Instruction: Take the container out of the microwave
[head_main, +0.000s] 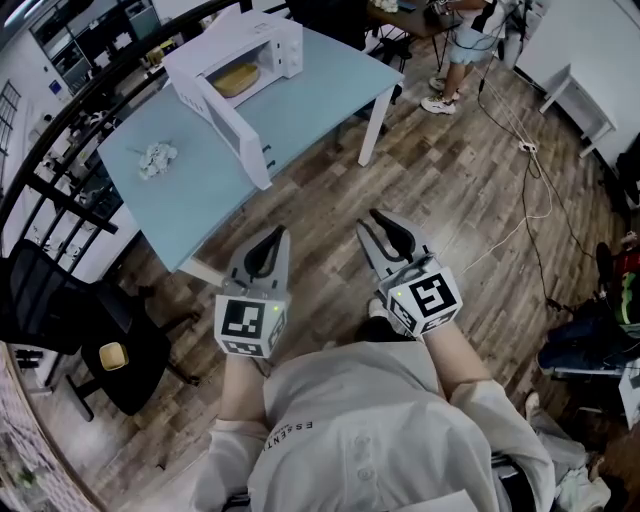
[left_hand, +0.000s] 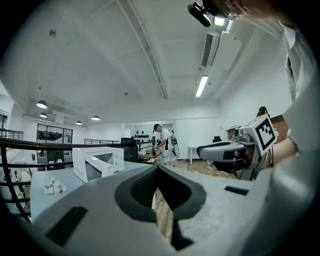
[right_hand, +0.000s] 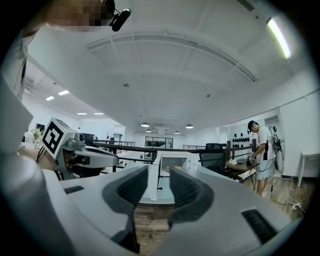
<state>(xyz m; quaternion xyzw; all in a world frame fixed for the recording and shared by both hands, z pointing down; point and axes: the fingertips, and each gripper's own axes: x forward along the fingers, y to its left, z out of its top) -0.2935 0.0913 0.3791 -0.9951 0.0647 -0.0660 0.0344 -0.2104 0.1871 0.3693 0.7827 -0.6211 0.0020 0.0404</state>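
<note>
Yellow container inside open white microwave on pale-blue table — well apart from left tongs, pressed together, and right tongs, slightly spread, empty — white shirt reads "ESSENTI".

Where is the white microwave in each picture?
Head view: near the top, left of centre, the microwave sits on the blue table with its door open.
Left gripper view: on the left, halfway down.
Right gripper view: in the centre, far off, seen through the gap of the right tool.
Shared landmark: the blue table under it.
</note>
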